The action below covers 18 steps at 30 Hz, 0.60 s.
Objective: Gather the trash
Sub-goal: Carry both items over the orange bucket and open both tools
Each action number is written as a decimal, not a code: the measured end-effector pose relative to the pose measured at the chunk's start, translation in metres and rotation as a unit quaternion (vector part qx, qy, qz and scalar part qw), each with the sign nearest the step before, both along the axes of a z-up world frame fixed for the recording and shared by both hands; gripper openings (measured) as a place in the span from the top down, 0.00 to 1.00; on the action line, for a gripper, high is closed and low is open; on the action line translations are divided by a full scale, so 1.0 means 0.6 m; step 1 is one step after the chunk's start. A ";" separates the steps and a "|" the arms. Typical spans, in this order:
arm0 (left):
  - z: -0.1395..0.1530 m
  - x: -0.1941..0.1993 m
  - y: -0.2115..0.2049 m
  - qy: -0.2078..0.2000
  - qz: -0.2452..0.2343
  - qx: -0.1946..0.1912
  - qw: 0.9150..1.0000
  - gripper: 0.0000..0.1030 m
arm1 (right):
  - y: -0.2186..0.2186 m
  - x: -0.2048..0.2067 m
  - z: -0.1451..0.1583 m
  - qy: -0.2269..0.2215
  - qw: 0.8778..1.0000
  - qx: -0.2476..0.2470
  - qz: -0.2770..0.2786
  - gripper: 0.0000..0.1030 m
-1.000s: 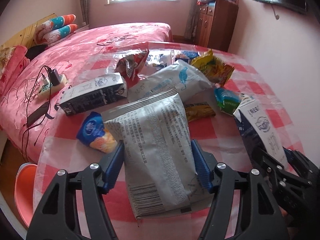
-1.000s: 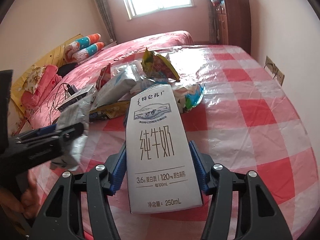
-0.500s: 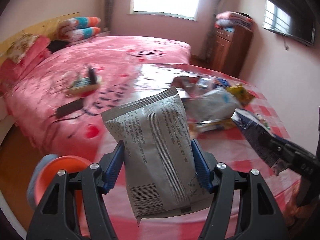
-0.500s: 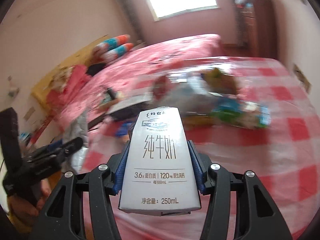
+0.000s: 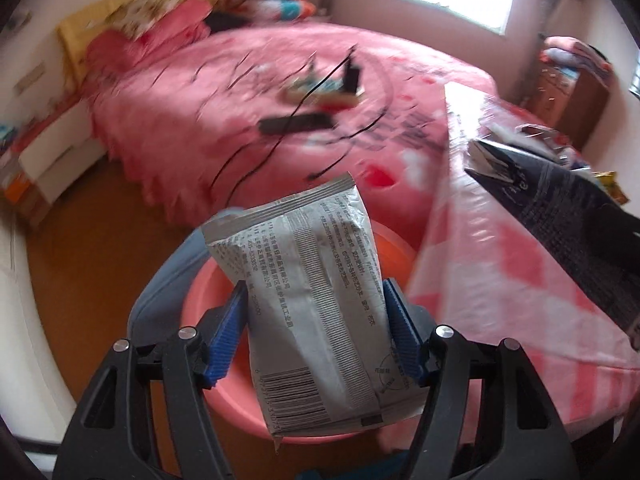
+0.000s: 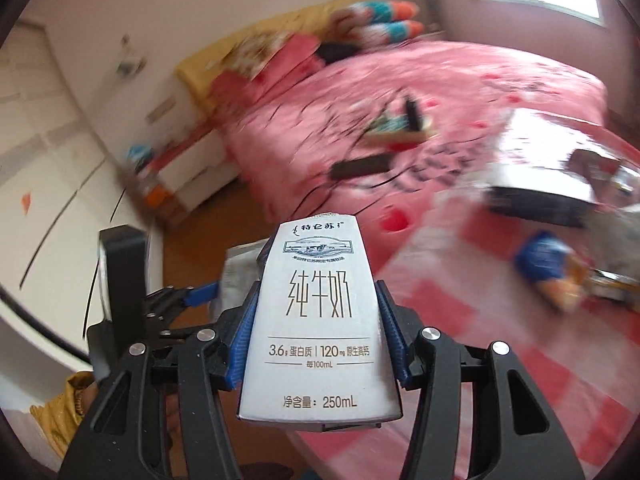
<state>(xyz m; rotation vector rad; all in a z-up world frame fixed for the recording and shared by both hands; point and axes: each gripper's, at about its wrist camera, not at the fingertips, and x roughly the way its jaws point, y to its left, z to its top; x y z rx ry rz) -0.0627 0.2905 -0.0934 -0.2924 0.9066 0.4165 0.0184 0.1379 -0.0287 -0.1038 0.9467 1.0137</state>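
Note:
My left gripper [image 5: 314, 328] is shut on a grey foil packet [image 5: 308, 300] and holds it in the air over a pink plastic basin [image 5: 204, 300] on the floor beside the table. My right gripper [image 6: 316, 336] is shut on a white 250 mL milk carton [image 6: 316, 320], held up above the table's left edge. The carton's dark side also shows at the right of the left wrist view [image 5: 560, 208]. The left gripper and its packet show at the left of the right wrist view [image 6: 224, 280].
A table with a red-and-white checked cloth [image 5: 500, 272] stands to the right, with a dark milk carton [image 6: 540, 196], a blue snack wrapper [image 6: 540, 256] and other wrappers on it. A pink bed [image 5: 280, 92] with a power strip and cables lies behind. Wooden floor [image 5: 92, 216] at left.
Both grippers have swung left, away from the table's middle, each still holding its item. The left one, with the packet, now hangs over the pink basin.

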 end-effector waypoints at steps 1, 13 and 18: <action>-0.016 -0.004 0.015 0.004 0.011 -0.010 1.000 0.33 | 0.017 0.000 -0.012 0.004 1.000 -0.009 0.010 0.38; -0.040 -0.057 0.074 -0.062 0.061 0.013 0.996 0.16 | -0.061 0.027 -0.027 -0.013 0.996 0.019 -0.091 0.13; -0.015 -0.058 0.039 -0.130 0.034 0.039 0.990 0.15 | -0.109 0.033 -0.028 -0.032 0.991 0.047 -0.123 0.13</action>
